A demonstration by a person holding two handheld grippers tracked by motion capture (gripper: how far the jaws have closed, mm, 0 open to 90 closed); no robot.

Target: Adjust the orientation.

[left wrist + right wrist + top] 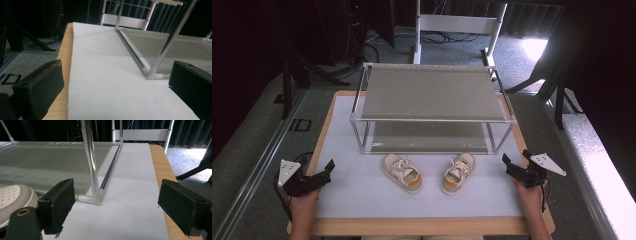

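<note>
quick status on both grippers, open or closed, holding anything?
Left gripper: open, holding nothing, at the table's left edge.
Right gripper: open, holding nothing, by the rack's front right corner.

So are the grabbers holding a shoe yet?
No. The left gripper and right gripper are both open and empty; both shoes lie untouched on the table.

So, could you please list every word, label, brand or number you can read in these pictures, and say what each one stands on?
None can be read.
The two small shoes, the left shoe and the right shoe, show no legible brand or label.
The shoe rack carries no text.
A dark mark on the floor beside the table is too blurred to read.
</note>
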